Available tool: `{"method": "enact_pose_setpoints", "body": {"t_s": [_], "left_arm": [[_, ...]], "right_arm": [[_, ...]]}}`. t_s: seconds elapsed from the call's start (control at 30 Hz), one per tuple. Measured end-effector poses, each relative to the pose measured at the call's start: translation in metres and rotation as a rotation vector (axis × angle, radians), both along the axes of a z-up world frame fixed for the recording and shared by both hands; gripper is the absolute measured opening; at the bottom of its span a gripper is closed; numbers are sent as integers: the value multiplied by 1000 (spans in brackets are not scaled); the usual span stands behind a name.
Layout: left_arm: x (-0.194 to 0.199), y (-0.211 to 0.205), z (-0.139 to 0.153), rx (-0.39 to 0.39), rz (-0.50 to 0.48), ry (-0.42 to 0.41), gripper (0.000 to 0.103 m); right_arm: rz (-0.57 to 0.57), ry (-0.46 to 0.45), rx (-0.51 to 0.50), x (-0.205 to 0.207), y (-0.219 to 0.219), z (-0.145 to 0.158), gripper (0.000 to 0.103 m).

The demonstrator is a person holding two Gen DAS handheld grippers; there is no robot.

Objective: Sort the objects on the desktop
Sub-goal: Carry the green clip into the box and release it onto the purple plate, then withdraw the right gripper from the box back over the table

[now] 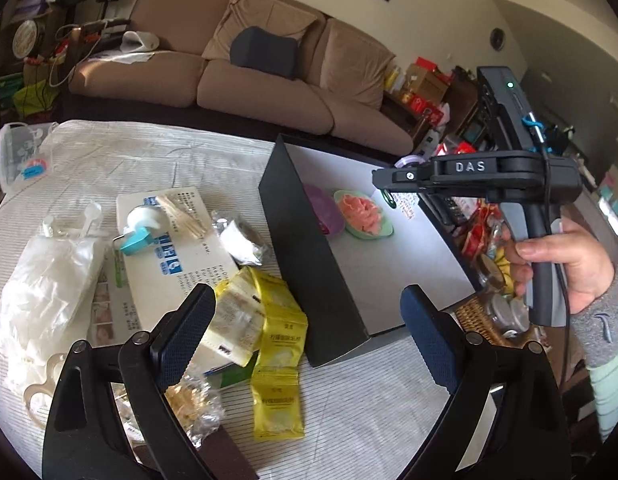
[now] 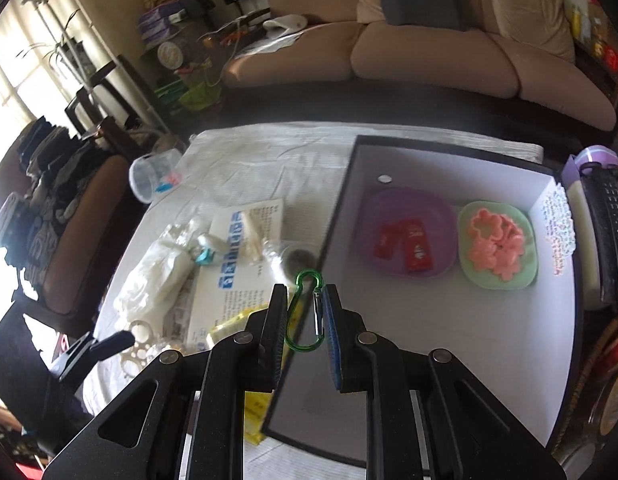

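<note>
My right gripper (image 2: pixel 305 308) is shut on a green carabiner (image 2: pixel 300 312), held in the air over the near left wall of the black box (image 2: pixel 337 216). Inside the box sit a purple bowl (image 2: pixel 441 216) with red packets (image 2: pixel 405 244) and a green plate (image 2: pixel 469 264) with pink flower shapes (image 2: pixel 497 246). In the left wrist view the right gripper (image 1: pixel 379 186) hovers over the box (image 1: pixel 305 248), held by a hand (image 1: pixel 577 264). My left gripper (image 1: pixel 305 320) is open and empty above yellow sachets (image 1: pixel 275 344).
On the striped cloth (image 1: pixel 149 160) lie a white booklet (image 1: pixel 181 256), a blue-and-white tape roller (image 1: pixel 139 232), a wrapped roll (image 1: pixel 241 240), a white plastic bag (image 1: pixel 45 284), a clear tub (image 1: pixel 19 156) and a crinkly wrapped snack (image 1: pixel 193 404). A remote (image 2: pixel 607 236) and a wicker basket (image 1: pixel 481 316) lie right of the box. A sofa (image 1: pixel 269 68) stands behind.
</note>
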State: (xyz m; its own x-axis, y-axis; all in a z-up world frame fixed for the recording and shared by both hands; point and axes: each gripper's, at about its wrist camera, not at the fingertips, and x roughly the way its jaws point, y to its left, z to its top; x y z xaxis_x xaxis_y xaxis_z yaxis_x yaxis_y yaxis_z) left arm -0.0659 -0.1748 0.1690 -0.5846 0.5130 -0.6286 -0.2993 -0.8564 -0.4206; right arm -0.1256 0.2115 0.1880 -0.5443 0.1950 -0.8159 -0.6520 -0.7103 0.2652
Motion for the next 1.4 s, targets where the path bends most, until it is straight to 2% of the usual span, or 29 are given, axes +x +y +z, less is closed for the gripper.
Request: {"method": "enact_pose_setpoints", "body": {"t_s": [0.1,0.2,0.37,0.63,0.87,1.0,1.07,1.2,1.4], "left_arm": [[-13,24,2,-22,-17,-21,94],[-25,57,5,-90,-32,-20,94],[-46,98,1,-155,-36,-39,94],[-78,138,-16,-213,-26,-79,94],[-90,162,-30,-270,-40,-87,94],[-90,164,-33,-276,-32,-99,94],[-89,161,-33,-273,-17,-104,94],[-82,159,-26,-300,5,-85,94],[-60,160,-12,-330,18,-69,94]], "right_arm": [[-26,-8,2,6,20,-9,17],[-50,-36,13,5,44,-24,17],[-77,-96,-6,-9,89,-64,17],[-94,-203,-24,-29,152,-129,17],[-110,-279,-23,-31,183,-163,18],[-107,-282,-7,-25,183,-160,22],[-111,-236,-8,-13,179,-149,32],[-122,-114,-29,33,160,-115,36],[-95,-43,7,103,106,-70,44]]}}
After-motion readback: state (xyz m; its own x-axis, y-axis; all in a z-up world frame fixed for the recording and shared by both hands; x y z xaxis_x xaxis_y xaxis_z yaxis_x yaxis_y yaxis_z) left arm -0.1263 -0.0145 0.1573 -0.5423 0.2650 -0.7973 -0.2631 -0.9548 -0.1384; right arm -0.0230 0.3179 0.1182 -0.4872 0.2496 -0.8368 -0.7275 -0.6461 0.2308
